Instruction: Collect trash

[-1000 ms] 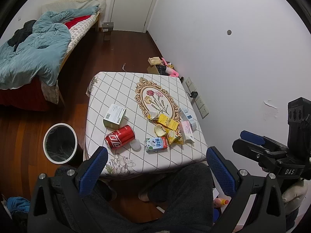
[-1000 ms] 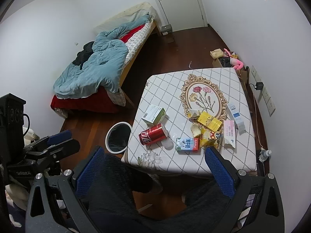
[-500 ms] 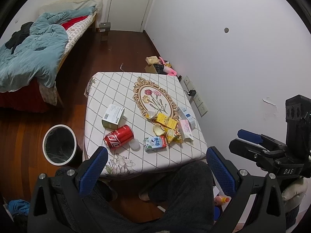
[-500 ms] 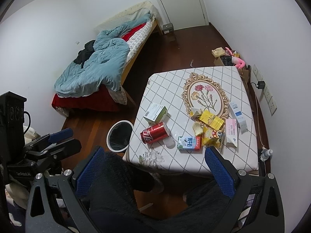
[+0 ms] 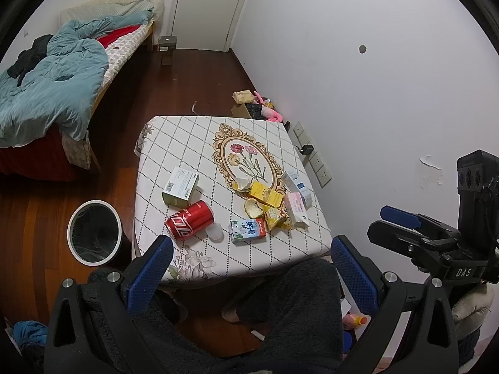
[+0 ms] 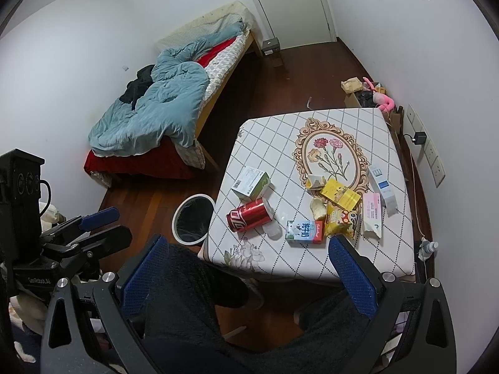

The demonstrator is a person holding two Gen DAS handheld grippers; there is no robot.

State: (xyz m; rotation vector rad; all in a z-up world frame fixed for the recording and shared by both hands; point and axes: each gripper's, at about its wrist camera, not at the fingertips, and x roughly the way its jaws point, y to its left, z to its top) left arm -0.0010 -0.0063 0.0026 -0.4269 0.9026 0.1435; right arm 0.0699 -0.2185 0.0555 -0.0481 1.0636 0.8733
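Start: trash untouched on table (image 5: 193,137).
Left gripper (image 5: 249,268) and right gripper (image 6: 243,268) both wide, empty. Risk: red can (image 5: 189,220) on its side may roll when nudged.

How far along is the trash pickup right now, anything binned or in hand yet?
Nothing looks done: the bin beside the table seems to hold only its liner. Nothing is in hand; the left gripper and right gripper are open, short of the table. Left: the red can, milk carton, green box, yellow wrappers and the rest.
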